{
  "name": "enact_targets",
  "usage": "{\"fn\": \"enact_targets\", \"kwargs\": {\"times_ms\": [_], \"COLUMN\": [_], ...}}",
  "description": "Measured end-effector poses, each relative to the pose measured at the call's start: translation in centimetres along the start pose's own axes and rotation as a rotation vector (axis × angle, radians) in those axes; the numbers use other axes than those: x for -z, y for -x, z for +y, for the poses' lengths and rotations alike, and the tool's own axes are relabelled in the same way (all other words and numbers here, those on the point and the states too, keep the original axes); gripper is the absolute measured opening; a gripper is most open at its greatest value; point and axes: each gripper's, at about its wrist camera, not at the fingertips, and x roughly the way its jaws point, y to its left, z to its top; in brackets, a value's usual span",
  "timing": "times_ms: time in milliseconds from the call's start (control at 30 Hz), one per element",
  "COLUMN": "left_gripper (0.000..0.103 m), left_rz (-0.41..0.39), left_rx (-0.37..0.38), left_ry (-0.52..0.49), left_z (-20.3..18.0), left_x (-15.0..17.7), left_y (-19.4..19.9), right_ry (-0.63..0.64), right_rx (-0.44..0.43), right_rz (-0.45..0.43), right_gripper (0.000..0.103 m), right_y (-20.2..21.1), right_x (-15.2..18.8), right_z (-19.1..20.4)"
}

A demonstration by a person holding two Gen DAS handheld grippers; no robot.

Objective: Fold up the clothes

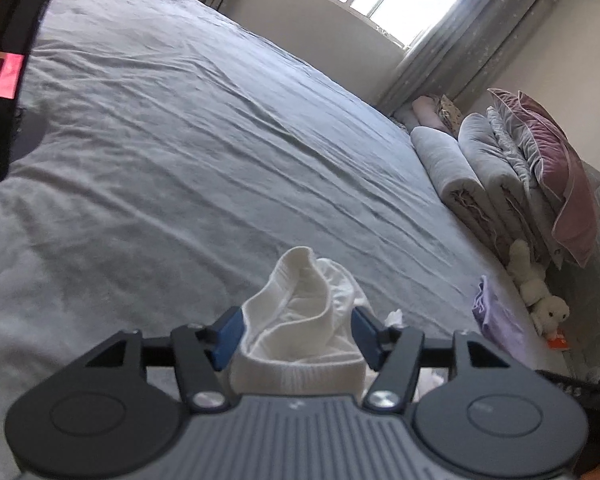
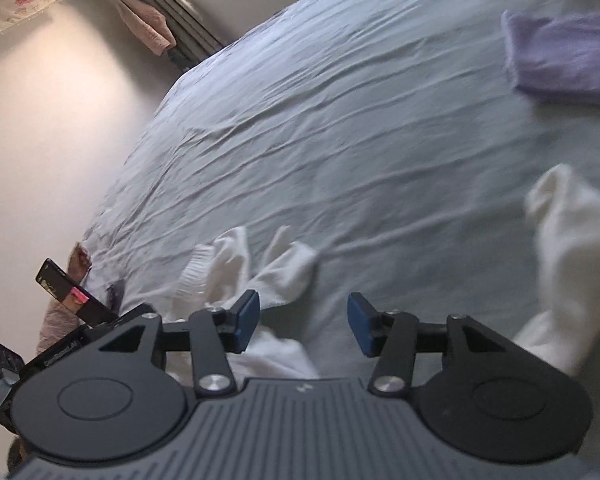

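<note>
A white knitted garment [image 1: 300, 304] is bunched up between the blue pads of my left gripper [image 1: 296, 336], which is shut on it above the grey bed sheet [image 1: 180, 140]. In the right wrist view my right gripper [image 2: 303, 324] hangs open over the sheet [image 2: 340, 120] with nothing between its pads. More crumpled white fabric [image 2: 260, 272] lies on the bed just beyond and under its left finger. Another white piece [image 2: 572, 264], blurred, stands at the right. A folded purple cloth [image 2: 568, 60] lies farther back on the bed and shows small in the left wrist view [image 1: 496, 312].
Rolled grey bedding [image 1: 452, 176], a pink pillow [image 1: 556, 168] and a cream plush toy [image 1: 540, 296] line the bed's right side. Grey curtains [image 1: 460, 52] hang by the window. A dark phone screen [image 1: 4, 68] juts in at the left. A bare wall [image 2: 40, 140] borders the bed.
</note>
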Motion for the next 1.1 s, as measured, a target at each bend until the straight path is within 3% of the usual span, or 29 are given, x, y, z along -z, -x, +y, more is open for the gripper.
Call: {"fn": "enact_targets", "kwargs": {"times_ms": [267,367,400,433,467,500,633,800,1067,1100], "left_gripper": [0.059,0.041,0.028,0.009,0.007,0.004,0.001,0.001,0.004,0.008], "left_rz": [0.022,0.024,0.023,0.021,0.017,0.004,-0.037,-0.065,-0.060,-0.058], "left_rx": [-0.019,-0.044,-0.055,-0.069,-0.084,-0.103,-0.164,-0.154,-0.057,-0.046], "left_ry": [-0.009,-0.063,-0.080,-0.099,-0.116,-0.124,-0.101,-0.039,-0.074,-0.084], "left_z": [-0.5,-1.1,-1.3,-1.5,-1.6,-1.6,-0.7,0.8,-0.1,-0.4], "left_x": [-0.1,0.2,0.3,0.5,0.6,0.6,0.4,-0.4,-0.1,0.1], "left_y": [-1.8,-2.0,-1.9,-1.9,-1.8,-1.6,-0.7,0.5,1.2,1.3], "right_ry": [-0.046,-0.064,-0.067,-0.064,-0.071,-0.084,-0.059,-0.020,0.015,0.022], "right_rx": [-0.058,-0.079,-0.091,-0.109,-0.124,-0.130,-0.086,-0.019,0.088,0.092], "right_rz": [-0.007,-0.010,-0.012,0.000,0.016,0.023,-0.043,-0.143,-0.283,-0.290], "right_gripper": [0.053,0.052,0.042,0.022,0.014,0.013,0.011,0.010,0.010,0.010], "right_y": [-2.5,-3.4,-3.6,-3.9,-4.2,-4.2,-1.9,2.1,8.9,9.5], "right_x": [0.7,0.9,1.0,1.1,1.2,1.3,1.1,0.4,0.4,0.5], "right_z": [0.4,0.6,0.6,0.7,0.6,0.5,0.0,-1.1,-3.7,-3.9]}}
